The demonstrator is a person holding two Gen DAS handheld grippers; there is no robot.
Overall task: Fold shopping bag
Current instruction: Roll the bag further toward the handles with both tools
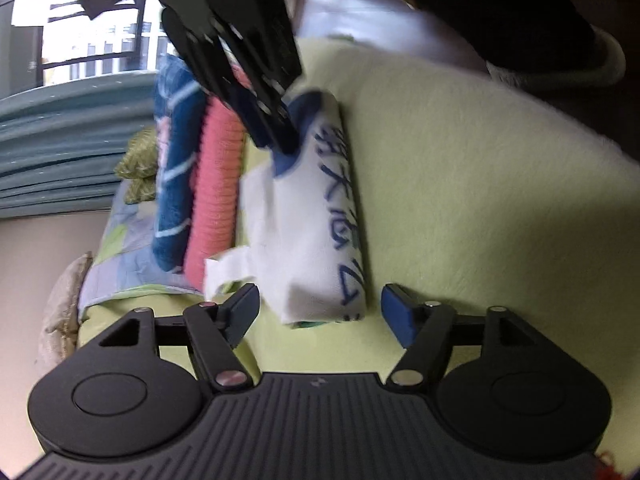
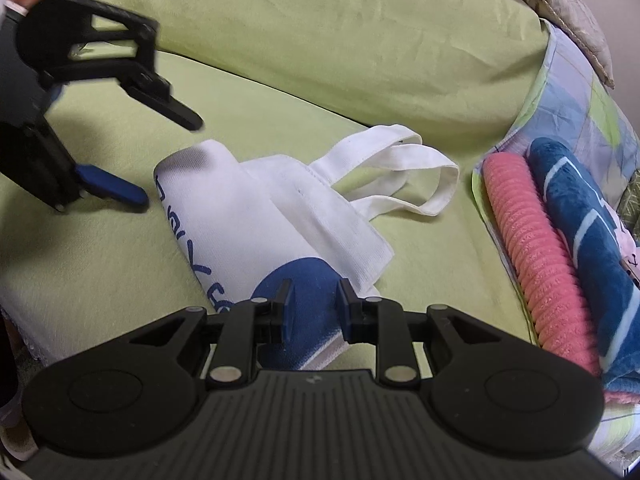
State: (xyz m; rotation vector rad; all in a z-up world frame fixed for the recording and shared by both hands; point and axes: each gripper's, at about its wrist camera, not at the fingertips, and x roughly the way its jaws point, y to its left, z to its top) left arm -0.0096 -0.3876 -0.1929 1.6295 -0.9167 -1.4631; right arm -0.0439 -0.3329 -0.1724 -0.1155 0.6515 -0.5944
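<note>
The right gripper (image 2: 313, 307) pinned the bag (image 2: 240, 216) folded; the left gripper (image 1: 320, 312), just beyond it, stood released.

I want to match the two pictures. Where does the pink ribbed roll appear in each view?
Left wrist view: the pink ribbed roll stands left of centre, between the blue patterned roll and the white shopping bag.
Right wrist view: it lies at the right, beside the blue patterned roll.
Shared landmark: the shopping bag on the green cover.
</note>
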